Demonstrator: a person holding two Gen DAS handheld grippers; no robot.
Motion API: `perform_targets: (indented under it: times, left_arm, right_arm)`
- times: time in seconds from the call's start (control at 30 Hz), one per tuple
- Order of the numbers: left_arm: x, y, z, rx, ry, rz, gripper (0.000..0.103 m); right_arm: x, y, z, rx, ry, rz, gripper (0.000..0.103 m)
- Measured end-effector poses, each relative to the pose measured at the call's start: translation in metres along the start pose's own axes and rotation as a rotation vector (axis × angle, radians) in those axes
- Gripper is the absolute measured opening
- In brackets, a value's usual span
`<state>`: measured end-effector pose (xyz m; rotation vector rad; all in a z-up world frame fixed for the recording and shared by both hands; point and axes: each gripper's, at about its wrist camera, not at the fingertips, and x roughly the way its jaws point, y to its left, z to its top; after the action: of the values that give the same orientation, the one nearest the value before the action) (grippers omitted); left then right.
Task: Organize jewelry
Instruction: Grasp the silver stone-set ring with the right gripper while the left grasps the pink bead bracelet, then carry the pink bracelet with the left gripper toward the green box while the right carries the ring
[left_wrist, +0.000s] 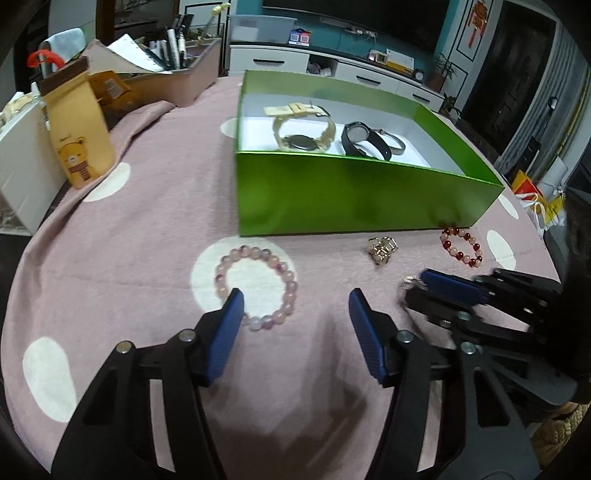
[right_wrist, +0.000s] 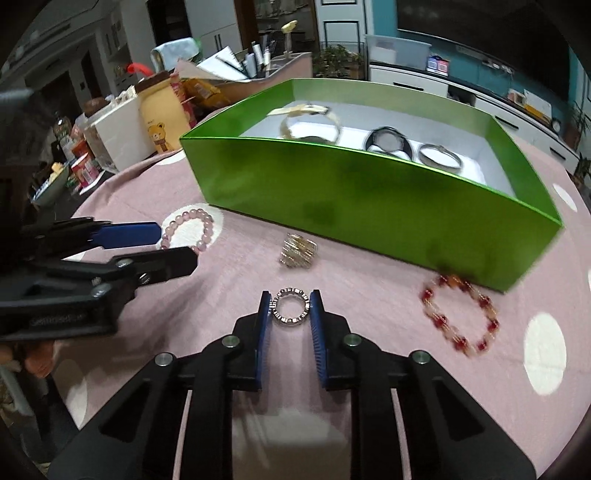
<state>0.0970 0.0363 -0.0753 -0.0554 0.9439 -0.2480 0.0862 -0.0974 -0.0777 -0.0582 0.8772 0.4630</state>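
Jaws first, left to right. Left gripper (left_wrist: 295, 301) stands roughly half open, straddling the near arc of the pink bead bracelet (left_wrist: 256, 286); one blue pad (left_wrist: 226, 332) sits on or just over the beads, the other is clear of them on bare cloth, so nothing is gripped yet. Looks placed to pinch one side of the loop, not the whole ring of beads. Right gripper (right_wrist: 289, 308) is narrowed down around the silver ring (right_wrist: 290, 306), which sits between the pad tips with both pads at or touching its outer edge; can't tell if it is lifted off the cloth. A narrow grip makes sense for a small, hard, round band.

Pink polka-dot tablecloth (left_wrist: 110, 240) carries everything; it is soft and slightly fuzzy. Pink bracelet lies on a white dot toward the near-left part of the cloth: smooth, glossy, round beads. Gold ring (right_wrist: 298, 250), chunky and woven-looking, lies in the middle, just before the front wall of the green box (right_wrist: 369, 195). Red-and-peach bead bracelet (right_wrist: 460, 314) lies toward the right, by the box's near-right corner.

Box is glossy green card, white-lined, open-topped. Inside are a cream-strap watch (left_wrist: 301, 129), a black-strap watch (left_wrist: 364, 142) and a silver bangle (right_wrist: 439, 157), side by side. It is likely the drop target for the loose pieces.
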Motion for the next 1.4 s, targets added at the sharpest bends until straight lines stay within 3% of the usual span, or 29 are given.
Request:
perform_targets:
  times: [0.13,0.33,0.57,0.8,1.13,1.4]
  left_arm:
    - [0.012,-0.006,0.003,0.014,0.025,-0.006,0.040]
    - [0.018,-0.008,0.005,0.040,0.029,0.024,0.030]
    - [0.017,-0.006,0.002,0.064,0.014,0.080,0.009]
    - [0.010,-0.003,0.003,0.025,0.013,0.052,0.007]
    - [-0.040,-0.008,0.017,-0.043,-0.077,-0.086,0.007]
    - [-0.066,-0.022,0.024,-0.051,-0.125,-0.141,0.007]
  right_arm:
    - [-0.017,-0.014,-0.009,0.040,-0.020,-0.003,0.021]
    - [-0.036,-0.025,-0.017,0.083,-0.052,0.001,0.021]
    - [-0.045,-0.031,-0.021,0.103,-0.072,0.001,0.021]
    - [-0.052,-0.032,-0.024,0.110,-0.078,-0.003,0.021]
    - [-0.068,-0.037,-0.025,0.135,-0.108,-0.007,0.021]
    - [-0.083,-0.039,-0.028,0.149,-0.140,-0.011,0.021]
